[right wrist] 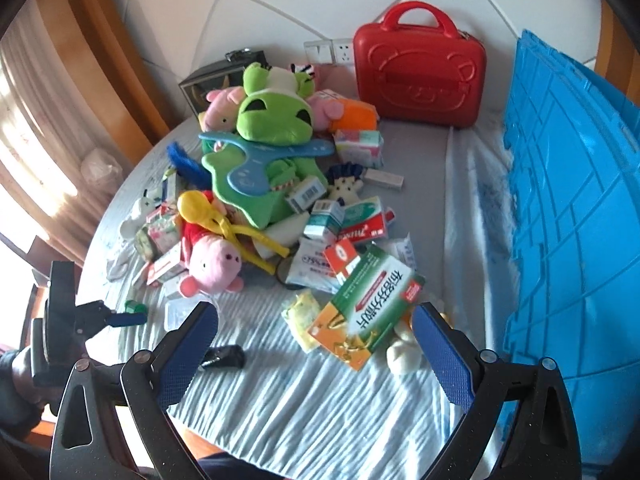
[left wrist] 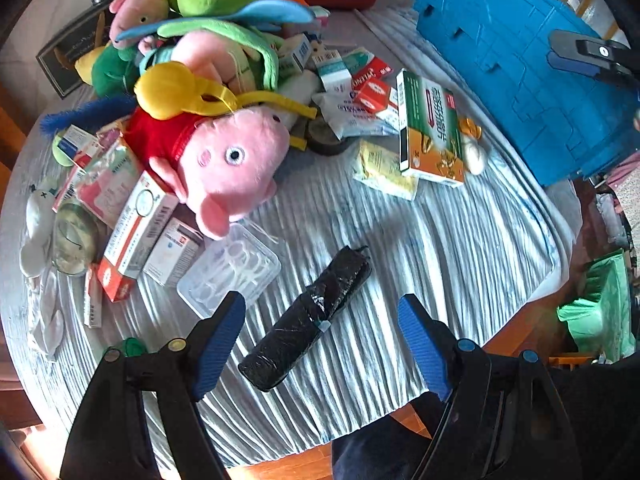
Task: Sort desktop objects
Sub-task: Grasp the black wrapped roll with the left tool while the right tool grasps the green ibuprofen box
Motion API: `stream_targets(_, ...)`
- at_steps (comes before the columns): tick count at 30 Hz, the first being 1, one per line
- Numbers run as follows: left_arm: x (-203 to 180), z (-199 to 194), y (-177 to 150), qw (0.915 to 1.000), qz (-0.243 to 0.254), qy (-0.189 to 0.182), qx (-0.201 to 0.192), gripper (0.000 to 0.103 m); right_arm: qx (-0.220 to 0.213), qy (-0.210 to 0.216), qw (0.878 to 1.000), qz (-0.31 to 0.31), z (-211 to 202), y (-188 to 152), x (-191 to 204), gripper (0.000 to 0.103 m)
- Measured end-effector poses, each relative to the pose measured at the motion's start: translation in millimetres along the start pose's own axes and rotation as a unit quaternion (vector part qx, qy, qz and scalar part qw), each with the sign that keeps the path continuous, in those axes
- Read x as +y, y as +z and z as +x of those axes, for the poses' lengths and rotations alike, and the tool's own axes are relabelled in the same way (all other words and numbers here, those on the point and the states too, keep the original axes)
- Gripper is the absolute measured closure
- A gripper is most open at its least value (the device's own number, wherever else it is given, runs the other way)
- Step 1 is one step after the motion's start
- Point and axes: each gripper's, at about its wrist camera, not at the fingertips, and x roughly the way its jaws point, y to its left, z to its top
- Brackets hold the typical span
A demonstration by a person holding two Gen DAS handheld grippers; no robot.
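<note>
Both grippers are gaping empty: the left gripper (left wrist: 322, 316) is hovering over the black roll (left wrist: 306, 320), the right gripper (right wrist: 316, 340) near the green-and-orange box (right wrist: 366, 312).

A crinkled pale blue-grey tablecloth (right wrist: 320, 408) spreads beneath and ahead of the right gripper (right wrist: 316, 316). Far ahead stands a white tiled wall (right wrist: 280, 8) with a white socket plate (right wrist: 344, 50). Far left hangs a beige curtain (right wrist: 36, 120). Right of the left gripper (left wrist: 322, 302), below the table edge, sits a crumpled green plastic bag (left wrist: 600, 312).
</note>
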Motion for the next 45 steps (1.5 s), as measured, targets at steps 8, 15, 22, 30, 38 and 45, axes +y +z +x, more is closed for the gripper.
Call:
stream_targets(8, 9, 51, -17, 0.9995, 0.009, -0.009, 0.027, 0.025, 0.084, -0.046, 0.994, 0.048, 81, -23, -20, 0.004)
stream_targets(15, 3, 85, -25, 0.9980, 0.038, -0.010, 0.050, 0.026, 0.112, -0.066, 0.987, 0.089, 110, -34, -31, 0.004)
stream_targets(22, 2, 97, -24, 0.9973, 0.061, 0.000, 0.040, 0.031, 0.123, -0.076, 0.984, 0.104, 117, -35, -25, 0.004)
stream_targets(30, 2, 85, -29, 0.9969, 0.073, -0.013, 0.029, 0.065, 0.132, -0.090, 0.980, 0.119, 132, -34, -25, 0.004)
stream_targets(38, 4, 59, -37, 0.9979, 0.058, -0.026, 0.014, 0.066, 0.143, -0.124, 0.967, 0.170, 168, -24, -47, 0.004)
stream_targets(45, 22, 47, -51, 0.9987, 0.043, -0.028, 0.003, 0.066, 0.145, -0.131, 0.951, 0.239, 194, -17, -64, 0.004)
